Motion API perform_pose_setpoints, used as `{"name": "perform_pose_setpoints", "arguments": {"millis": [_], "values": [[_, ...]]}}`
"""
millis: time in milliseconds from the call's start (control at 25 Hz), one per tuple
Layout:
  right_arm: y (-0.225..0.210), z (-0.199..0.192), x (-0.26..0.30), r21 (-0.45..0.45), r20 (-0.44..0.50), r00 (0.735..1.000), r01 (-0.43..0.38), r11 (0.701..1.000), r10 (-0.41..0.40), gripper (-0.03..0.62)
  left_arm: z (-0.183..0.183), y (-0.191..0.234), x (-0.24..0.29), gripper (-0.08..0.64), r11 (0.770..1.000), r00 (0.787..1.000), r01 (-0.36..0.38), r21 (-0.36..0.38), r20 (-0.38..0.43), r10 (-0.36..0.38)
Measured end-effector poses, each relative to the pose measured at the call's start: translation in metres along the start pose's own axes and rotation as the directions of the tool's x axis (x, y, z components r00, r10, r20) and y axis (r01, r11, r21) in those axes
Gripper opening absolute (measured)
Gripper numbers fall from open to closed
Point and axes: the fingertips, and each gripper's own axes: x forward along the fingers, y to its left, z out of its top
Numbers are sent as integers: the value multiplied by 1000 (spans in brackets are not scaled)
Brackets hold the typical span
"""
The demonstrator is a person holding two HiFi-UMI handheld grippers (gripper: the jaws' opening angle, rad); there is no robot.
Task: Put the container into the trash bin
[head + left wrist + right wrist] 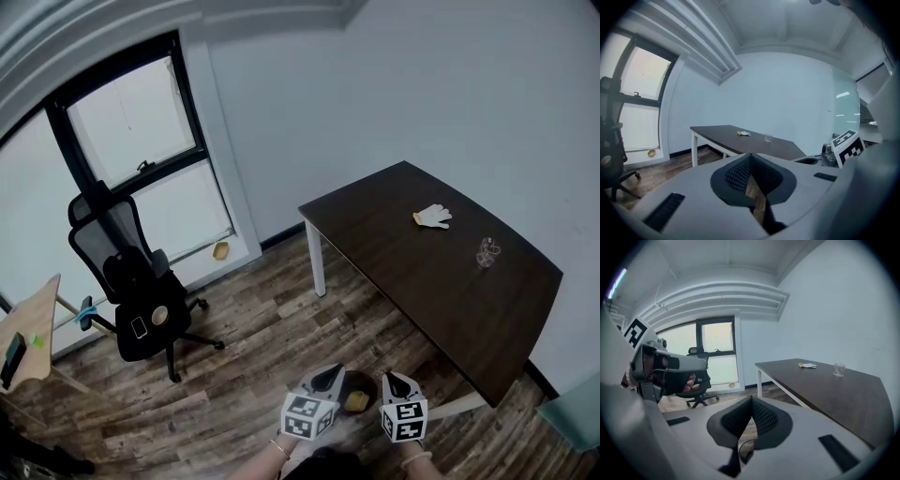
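Observation:
A small clear container (pixel 487 252) stands on the dark table (pixel 412 272), toward its right side, with a white and yellow glove (pixel 432 217) lying farther back. The round dark trash bin (pixel 359 391) sits on the floor by the table's near end, with something yellow inside. My left gripper (pixel 325 378) and right gripper (pixel 398 382) hover just above the bin's two sides, both shut and empty. The container (pixel 768 138) is far ahead in the left gripper view. It shows again as the container (pixel 839 369) in the right gripper view, where the bin's rim (pixel 744 452) peeks below the jaws.
A black office chair (pixel 131 281) stands at the left by the window, with a phone on its seat. A light wooden desk (pixel 28 347) is at the far left. A small yellow object (pixel 220 250) lies on the floor under the window. White table legs (pixel 317 258) are nearby.

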Motion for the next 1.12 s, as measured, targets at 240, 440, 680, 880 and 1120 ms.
{"name": "perform_pose_setpoints", "arguments": {"millis": [240,440,680,880,1120], "values": [[-1,22,-31,14,54,999,7,1000,-8,6,20,-18,-14,19,1000,1000,-11,23,26,11],[-4,45,-54,28,123,992,5,1000,-8,6,40,-36,-24,18,999,998,-6,50,57,4],[3,71,-74,4,182,983,3,1000,-4,6,58,-49,-33,18,997,997,1,72,79,-7],[4,92,-87,-14,234,972,-3,1000,6,6,76,-59,-35,18,996,995,12,87,99,-20],[2,112,-97,-34,277,961,-3,999,12,8,88,-65,-34,18,995,994,19,98,109,-30]]}}
